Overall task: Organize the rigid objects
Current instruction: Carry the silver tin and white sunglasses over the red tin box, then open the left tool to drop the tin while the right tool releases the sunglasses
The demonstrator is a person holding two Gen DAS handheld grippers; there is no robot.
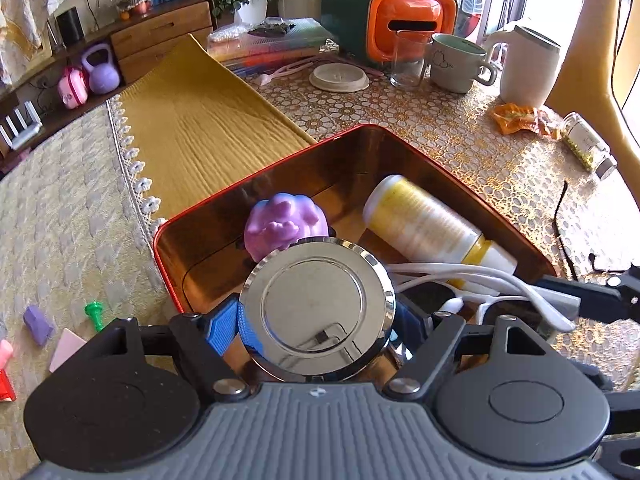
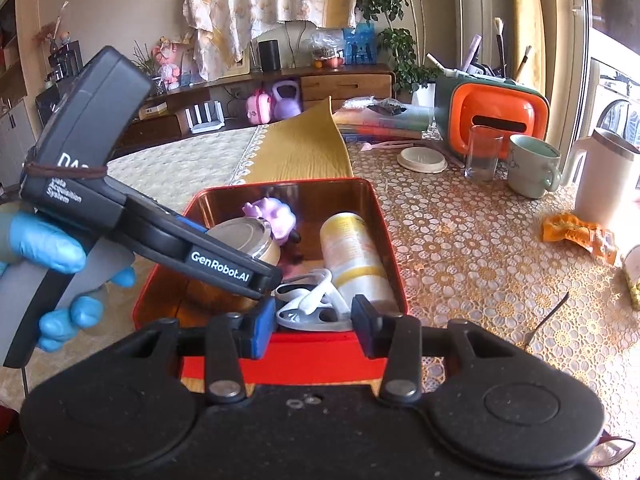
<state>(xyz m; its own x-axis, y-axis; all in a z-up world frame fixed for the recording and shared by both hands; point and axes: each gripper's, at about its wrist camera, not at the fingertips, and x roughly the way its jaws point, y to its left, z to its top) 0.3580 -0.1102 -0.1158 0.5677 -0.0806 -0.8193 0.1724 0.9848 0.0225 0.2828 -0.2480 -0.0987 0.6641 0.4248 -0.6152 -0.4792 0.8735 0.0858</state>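
Observation:
A red tin box (image 1: 440,164) (image 2: 384,240) with a shiny copper inside stands on the table. In it lie a purple toy (image 1: 286,220) (image 2: 276,216), a white and yellow bottle (image 1: 424,224) (image 2: 352,256) on its side, and white glasses (image 1: 500,284) (image 2: 312,304). My left gripper (image 1: 320,320) (image 2: 264,276) is shut on a shiny metal can (image 1: 318,314) (image 2: 244,240) and holds it inside the box, near the left wall. My right gripper (image 2: 314,330) is open and empty, just in front of the box's near wall.
A yellow cloth (image 1: 192,120) lies left of the box. At the back stand an orange and green box (image 1: 408,20), a glass (image 1: 410,60), a mug (image 1: 460,64), a white jug (image 1: 524,68) and a round lid (image 1: 339,77). A snack wrapper (image 1: 520,118) and a jar (image 1: 588,148) lie right.

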